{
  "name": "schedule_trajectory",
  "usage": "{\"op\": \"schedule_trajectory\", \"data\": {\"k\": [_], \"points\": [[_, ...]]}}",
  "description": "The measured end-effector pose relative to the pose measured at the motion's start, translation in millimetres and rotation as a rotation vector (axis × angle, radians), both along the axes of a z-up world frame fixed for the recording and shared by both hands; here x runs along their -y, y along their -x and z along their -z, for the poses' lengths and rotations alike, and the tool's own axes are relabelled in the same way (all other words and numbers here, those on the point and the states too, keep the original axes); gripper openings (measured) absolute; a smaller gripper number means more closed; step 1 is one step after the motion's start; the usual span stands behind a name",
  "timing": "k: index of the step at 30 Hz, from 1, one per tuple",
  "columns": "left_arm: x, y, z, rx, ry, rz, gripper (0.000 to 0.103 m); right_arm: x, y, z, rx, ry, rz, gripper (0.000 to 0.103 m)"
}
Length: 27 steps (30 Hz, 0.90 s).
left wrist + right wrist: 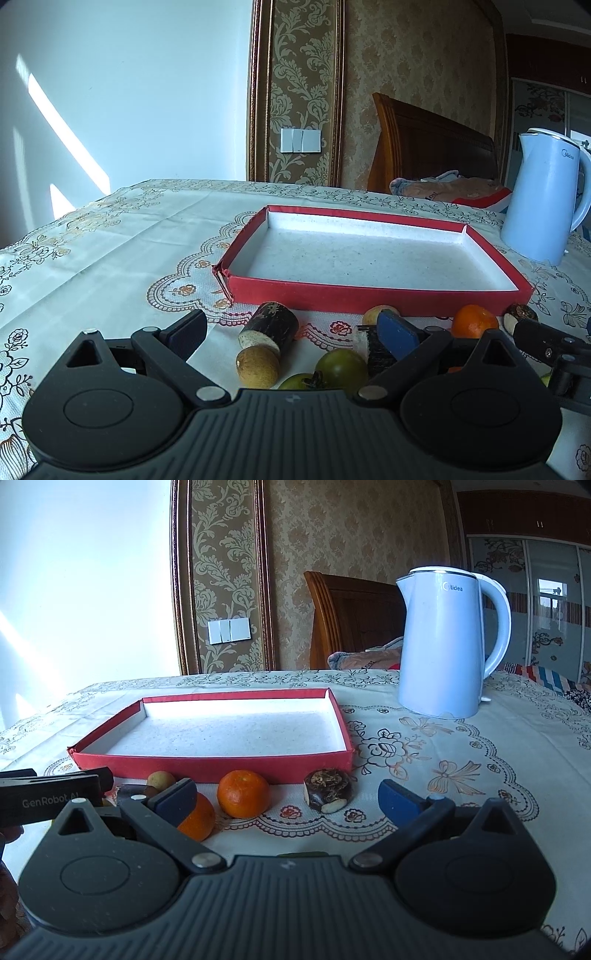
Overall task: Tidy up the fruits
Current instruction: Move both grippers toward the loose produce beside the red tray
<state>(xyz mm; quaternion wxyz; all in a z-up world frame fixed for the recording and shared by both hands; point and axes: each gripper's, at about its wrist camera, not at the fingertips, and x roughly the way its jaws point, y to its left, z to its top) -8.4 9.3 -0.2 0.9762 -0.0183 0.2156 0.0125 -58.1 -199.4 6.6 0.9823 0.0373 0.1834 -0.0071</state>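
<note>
A shallow red tray with a white, bare floor lies on the table; it also shows in the right wrist view. Fruits lie in a row before its near wall. My left gripper is open over a dark sugarcane piece, a brown longan, two green tomatoes and another cane piece. An orange lies further right. My right gripper is open, with an orange and a dark water chestnut between its fingers and a second orange by its left finger.
A pale blue electric kettle stands at the back right of the table, also in the left wrist view. A patterned tablecloth covers the table. A wooden headboard and bedding lie behind. The left gripper's body sits at the right view's left edge.
</note>
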Motion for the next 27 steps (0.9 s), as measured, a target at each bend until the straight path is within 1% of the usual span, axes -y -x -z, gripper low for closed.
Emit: {"op": "schedule_trajectory", "data": {"k": [4, 6, 8, 9, 14, 18, 27], "points": [[-1.7, 0.1, 0.4, -0.005, 0.009, -0.004, 0.099, 7.3, 2.1, -0.5, 0.007, -0.040, -0.023, 0.103], [-1.2, -0.5, 0.7, -0.012, 0.006, -0.003, 0.099, 8.5, 0.2, 0.0, -0.015, -0.024, -0.044, 0.103], [-1.1, 0.0, 0.6, -0.013, 0.009, -0.004, 0.099, 8.6, 0.3, 0.4, -0.013, -0.025, -0.053, 0.103], [-1.2, 0.0, 0.6, -0.014, 0.009, -0.005, 0.099, 7.8, 1.0, 0.6, 0.013, -0.028, -0.058, 0.103], [-1.2, 0.2, 0.4, -0.018, 0.011, -0.009, 0.099, 7.0, 2.1, 0.9, 0.013, -0.043, -0.061, 0.103], [-1.8, 0.4, 0.2, -0.020, 0.012, -0.010, 0.099, 7.4, 1.5, 0.2, -0.025, -0.049, -0.062, 0.103], [-2.4, 0.4, -0.2, -0.021, 0.013, -0.013, 0.099, 9.6, 4.3, -0.7, -0.037, -0.051, -0.088, 0.103]]}}
